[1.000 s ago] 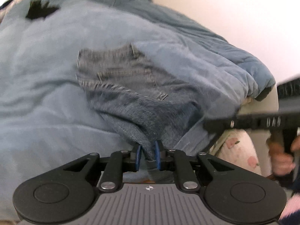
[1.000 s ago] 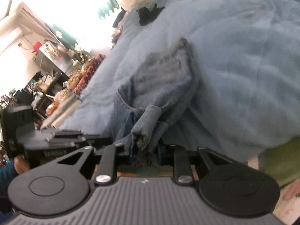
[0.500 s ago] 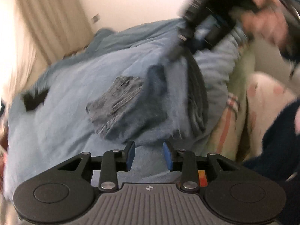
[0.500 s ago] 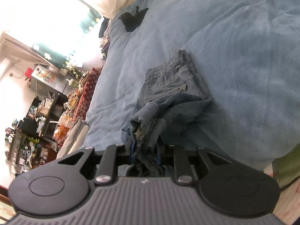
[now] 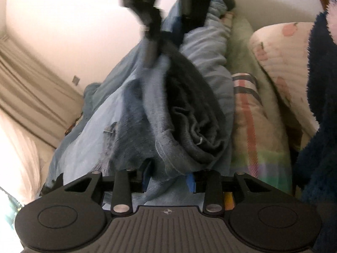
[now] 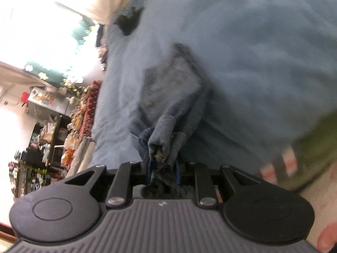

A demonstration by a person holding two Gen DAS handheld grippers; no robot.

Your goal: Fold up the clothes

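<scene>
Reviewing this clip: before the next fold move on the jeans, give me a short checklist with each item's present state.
1. Right gripper clamped on the jeans: ok, bunched denim sits pinched between its pads.
2. Left gripper gripping the jeans: not ok; its jaws have just been opening and stand apart, with denim draped between them and loose.
3. Jeans resting on the blue blanket: ok in the right wrist view, apart from the pinched end.
4. Fold neat and flat: not ok; the left wrist view shows rumpled, stacked layers.
5. Black patch on the blanket clear of the jeans: ok.
6. Edges aligned: cannot tell, both views are blurred.
</scene>
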